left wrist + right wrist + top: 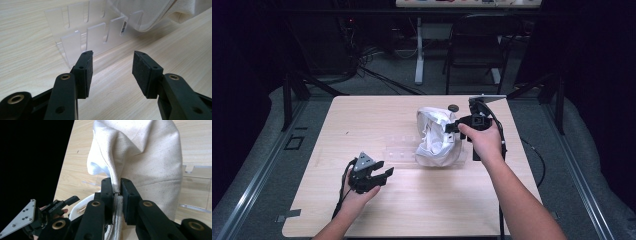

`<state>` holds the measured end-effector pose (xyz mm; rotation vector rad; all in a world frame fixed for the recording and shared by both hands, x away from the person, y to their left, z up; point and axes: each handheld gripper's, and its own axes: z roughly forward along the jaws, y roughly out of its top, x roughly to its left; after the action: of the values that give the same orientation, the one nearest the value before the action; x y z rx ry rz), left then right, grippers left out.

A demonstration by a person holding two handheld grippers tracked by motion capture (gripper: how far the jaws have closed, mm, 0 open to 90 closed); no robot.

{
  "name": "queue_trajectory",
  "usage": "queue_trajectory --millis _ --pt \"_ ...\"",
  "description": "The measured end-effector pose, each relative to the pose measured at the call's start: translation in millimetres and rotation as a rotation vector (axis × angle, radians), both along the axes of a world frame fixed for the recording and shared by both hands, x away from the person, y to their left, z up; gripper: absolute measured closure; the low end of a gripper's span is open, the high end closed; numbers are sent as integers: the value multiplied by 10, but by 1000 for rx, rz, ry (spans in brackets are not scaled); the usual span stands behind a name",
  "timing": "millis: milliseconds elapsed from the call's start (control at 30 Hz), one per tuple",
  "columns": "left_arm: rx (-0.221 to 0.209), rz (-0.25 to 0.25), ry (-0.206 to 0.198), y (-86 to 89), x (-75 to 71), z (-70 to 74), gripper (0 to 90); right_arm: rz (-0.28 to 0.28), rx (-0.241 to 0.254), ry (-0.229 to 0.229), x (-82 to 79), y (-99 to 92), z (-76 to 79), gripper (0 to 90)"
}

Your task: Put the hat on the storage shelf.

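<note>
A person stood at a light wooden table (337,210), a two-jaw gripper in each hand. The right gripper (116,188) was clamped on a fold of an off-white cloth bag (437,137), which sat right of the table's middle, over one end of a clear plastic rack (87,37). The left gripper (112,72) hovered low near the front left, jaws apart with nothing between them, pointing toward the rack.
</note>
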<state>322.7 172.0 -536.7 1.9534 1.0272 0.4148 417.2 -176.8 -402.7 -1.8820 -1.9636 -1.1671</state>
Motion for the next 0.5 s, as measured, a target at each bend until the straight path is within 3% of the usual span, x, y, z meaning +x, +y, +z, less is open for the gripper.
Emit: queue_trajectory --millis 200,500 --pt "-6 15 5 28 21 -22 509 -16 3 -11 -20 -52 -35 732" --pt "6 22 10 42 43 -44 497 -13 4 -38 -78 -86 28 614"
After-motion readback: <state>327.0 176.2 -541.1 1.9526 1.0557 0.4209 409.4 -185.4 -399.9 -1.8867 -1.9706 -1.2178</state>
